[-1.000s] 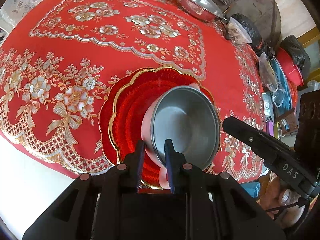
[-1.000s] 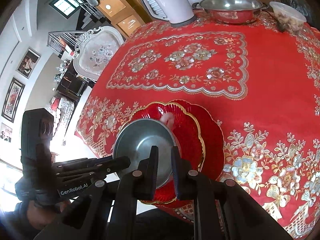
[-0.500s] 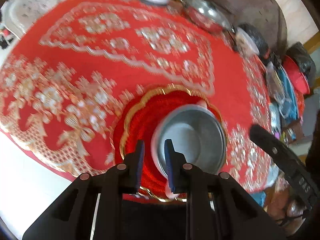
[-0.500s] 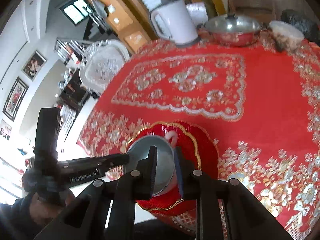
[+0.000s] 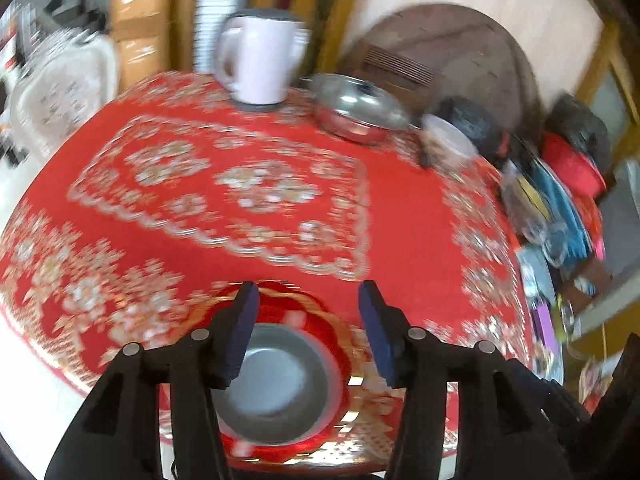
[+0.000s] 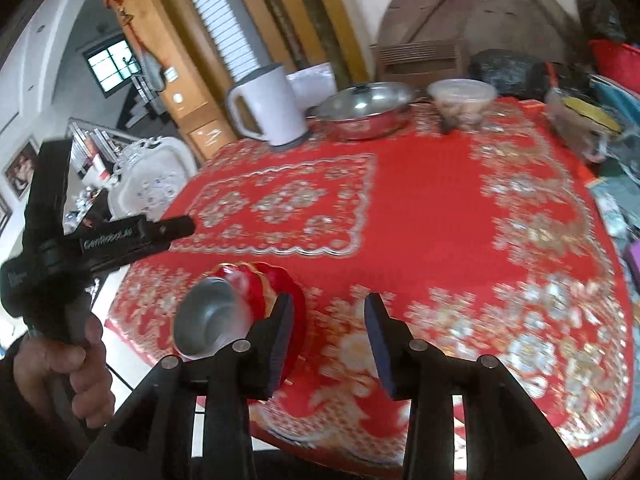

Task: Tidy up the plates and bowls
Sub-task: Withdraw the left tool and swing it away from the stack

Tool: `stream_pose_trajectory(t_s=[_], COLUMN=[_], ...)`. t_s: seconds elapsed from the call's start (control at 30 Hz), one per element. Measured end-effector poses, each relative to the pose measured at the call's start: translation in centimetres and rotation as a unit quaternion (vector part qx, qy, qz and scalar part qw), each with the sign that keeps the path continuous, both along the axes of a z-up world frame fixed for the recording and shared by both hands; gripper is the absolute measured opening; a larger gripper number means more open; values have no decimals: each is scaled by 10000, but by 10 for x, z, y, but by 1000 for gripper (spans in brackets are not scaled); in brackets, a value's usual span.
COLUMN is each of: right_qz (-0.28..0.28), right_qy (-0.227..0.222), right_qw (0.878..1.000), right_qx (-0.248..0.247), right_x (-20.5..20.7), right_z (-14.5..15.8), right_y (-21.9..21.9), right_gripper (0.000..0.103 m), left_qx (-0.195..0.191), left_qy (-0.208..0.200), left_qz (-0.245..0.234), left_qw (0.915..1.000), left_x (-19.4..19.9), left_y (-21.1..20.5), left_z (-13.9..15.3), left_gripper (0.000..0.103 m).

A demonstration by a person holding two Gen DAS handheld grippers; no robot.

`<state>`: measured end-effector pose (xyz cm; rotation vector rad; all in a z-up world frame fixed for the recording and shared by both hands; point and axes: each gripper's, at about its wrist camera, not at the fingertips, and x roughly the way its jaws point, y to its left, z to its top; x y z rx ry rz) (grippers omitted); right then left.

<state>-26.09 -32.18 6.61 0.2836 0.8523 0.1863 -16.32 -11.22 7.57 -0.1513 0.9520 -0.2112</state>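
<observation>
Blur: both views smear the tablecloth [image 6: 420, 200] pattern; the red plate [image 5: 316, 312] is half hidden behind the fingers.
Room: bare cloth runs back to the kettle [image 6: 268, 108] and lidded pan [image 6: 364, 110].
Bowl: the steel bowl [image 5: 276, 380] sits on the plate at the near table edge (a pink rim shows).
Left gripper [image 5: 308, 332]: wide apart, empty, above the bowl.
Right gripper [image 6: 330, 340]: wide, empty, beside the plate.
</observation>
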Motion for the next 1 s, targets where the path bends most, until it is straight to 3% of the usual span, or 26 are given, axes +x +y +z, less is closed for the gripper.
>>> stream_pose_trajectory(t_s=[0.13,0.17,0.33,0.43,0.57,0.8,1.0], right_qz=[-293,-384,-1008,-1539,-2379,-3236,-3622], right_qy=[58,124,166,132,63,17,25], right_qw=[9995,9991,9946,9880,9713,9462,9321], right_qx=[-111,-121,-181,-99,-2,46,35], right_x=[-26,-33,-79,-111,-153,-203,-229], right_z=[-9,-13,-19,-23,-22,-19,-17], right_y=[-20,-23,-31,-38,-55,-68,-69], right_gripper=[44,44,44,50,51,52,52], left_qx=[90,136,353,462,597,657,682], left_qy=[55,114,298,345,305,261,303], left_qz=[-938,-1318,-2176,-2737,-3574,-4415,-4727], left_qw=[9955,9911,9750,9601,9316,8945,8781], left_x=[-14,-19,-29,-46,-82,-125,-141], left_y=[-62,-81,-131,-162,-201,-238,-254], left_z=[-6,-9,-18,-21,-24,-23,-24], left_gripper=[50,50,50,50,50,50,50])
